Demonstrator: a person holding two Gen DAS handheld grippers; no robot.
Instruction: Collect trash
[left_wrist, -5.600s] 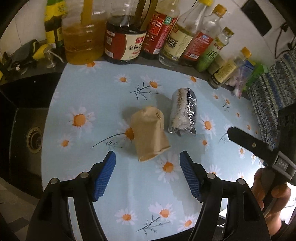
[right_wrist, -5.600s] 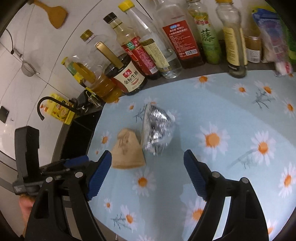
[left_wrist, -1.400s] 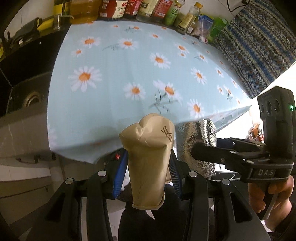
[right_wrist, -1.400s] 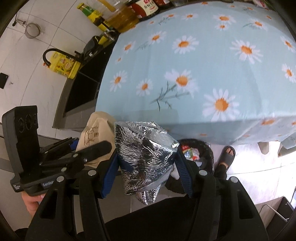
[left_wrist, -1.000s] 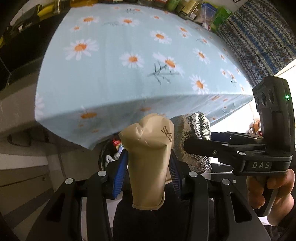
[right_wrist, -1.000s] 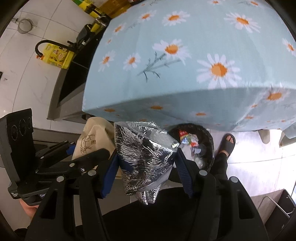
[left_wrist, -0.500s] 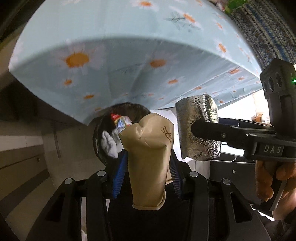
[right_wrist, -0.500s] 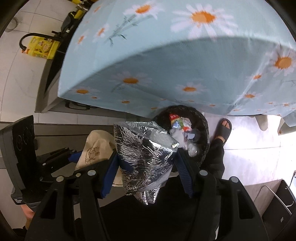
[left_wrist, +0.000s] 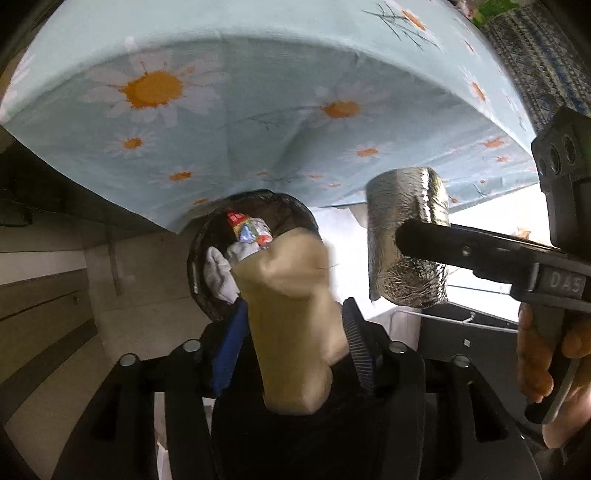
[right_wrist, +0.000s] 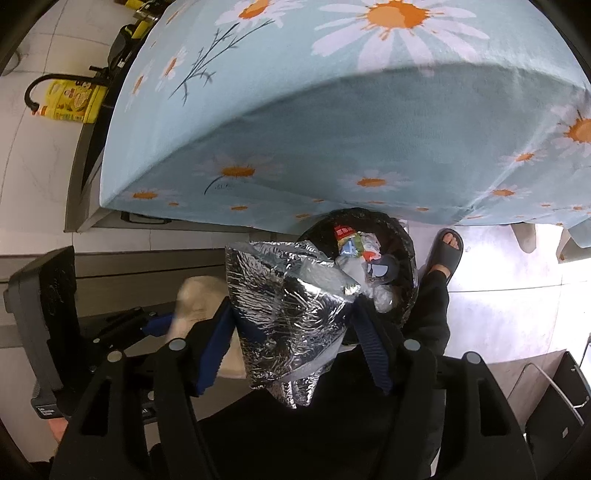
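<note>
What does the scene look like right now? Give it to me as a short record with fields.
left hand-held gripper: jaws have just been opening; brown paper bag between them, blurred, apparently slipping free
right hand-held gripper: jaws have just been opening; foil bag between them
trash bin: black-lined, on the floor under the table edge, wrappers already inside
tablecloth: light blue with daisies, hanging above the bin
stage: neither bag is in the bin yet
</note>
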